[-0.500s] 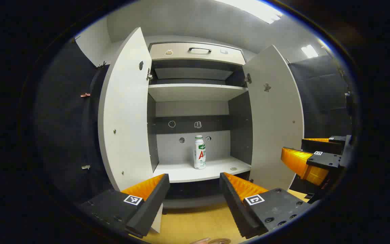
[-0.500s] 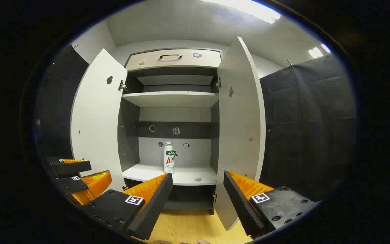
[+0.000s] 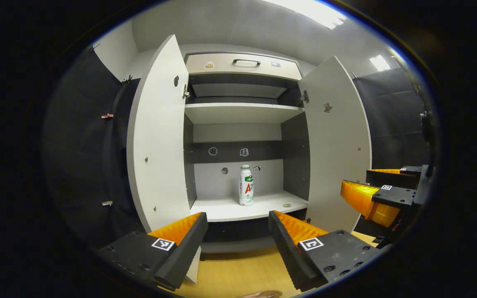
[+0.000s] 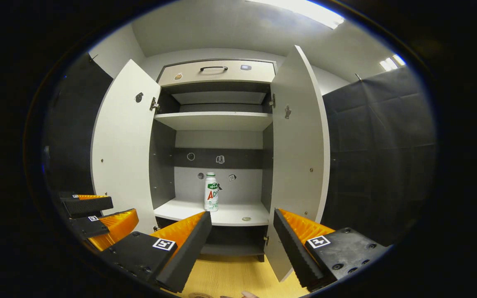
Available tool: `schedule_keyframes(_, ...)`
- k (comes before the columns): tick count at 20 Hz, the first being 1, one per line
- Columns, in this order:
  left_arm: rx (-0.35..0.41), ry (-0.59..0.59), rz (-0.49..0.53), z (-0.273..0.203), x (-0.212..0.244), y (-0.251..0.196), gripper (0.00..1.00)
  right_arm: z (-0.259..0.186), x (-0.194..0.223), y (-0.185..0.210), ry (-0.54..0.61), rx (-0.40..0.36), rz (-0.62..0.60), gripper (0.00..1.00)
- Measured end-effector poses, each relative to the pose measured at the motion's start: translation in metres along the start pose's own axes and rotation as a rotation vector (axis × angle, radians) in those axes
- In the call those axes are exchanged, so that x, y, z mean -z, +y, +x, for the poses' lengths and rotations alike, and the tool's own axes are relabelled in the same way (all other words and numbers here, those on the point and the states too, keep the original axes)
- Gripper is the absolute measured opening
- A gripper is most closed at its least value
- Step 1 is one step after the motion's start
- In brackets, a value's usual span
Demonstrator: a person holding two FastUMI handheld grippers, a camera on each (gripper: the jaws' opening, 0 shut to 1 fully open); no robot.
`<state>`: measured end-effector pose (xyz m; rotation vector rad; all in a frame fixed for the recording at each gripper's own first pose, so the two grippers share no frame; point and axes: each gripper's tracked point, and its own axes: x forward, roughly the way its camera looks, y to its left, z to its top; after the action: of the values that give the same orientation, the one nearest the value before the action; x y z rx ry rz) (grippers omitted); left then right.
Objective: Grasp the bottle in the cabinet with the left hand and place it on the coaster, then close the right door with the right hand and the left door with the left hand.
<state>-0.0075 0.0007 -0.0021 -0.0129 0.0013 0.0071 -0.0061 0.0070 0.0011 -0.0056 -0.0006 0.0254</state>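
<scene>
The bottle (image 3: pixel 246 185) stands upright on the lower shelf (image 3: pixel 230 211) of the open cabinet. Our left gripper (image 3: pixel 237 231) has its fingers released and holds nothing. We should go straight between the doors and close on the bottle's middle.

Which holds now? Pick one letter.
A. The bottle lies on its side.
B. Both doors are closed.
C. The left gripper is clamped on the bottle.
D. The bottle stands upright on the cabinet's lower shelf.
D: the bottle stands upright on the lower shelf, between open doors, untouched by either gripper.
</scene>
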Motion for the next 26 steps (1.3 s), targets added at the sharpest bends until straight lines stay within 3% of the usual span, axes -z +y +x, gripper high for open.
schedule_keyframes(12, 0.022, 0.009, 0.025, -0.006, 0.005, 0.007, 0.94, -0.005, 0.001, -0.007, -0.007, 0.062, 0.012, 0.99)
schedule_keyframes(21, 0.05, 0.002, 0.003, 0.009, 0.005, 0.01, 0.94, 0.001, 0.004, -0.014, 0.0, 0.098, -0.045, 0.99)
schedule_keyframes(26, 0.043, -0.011, -0.002, 0.044, 0.003, -0.001, 0.94, 0.031, 0.008, -0.014, -0.011, 0.053, -0.065, 0.99)
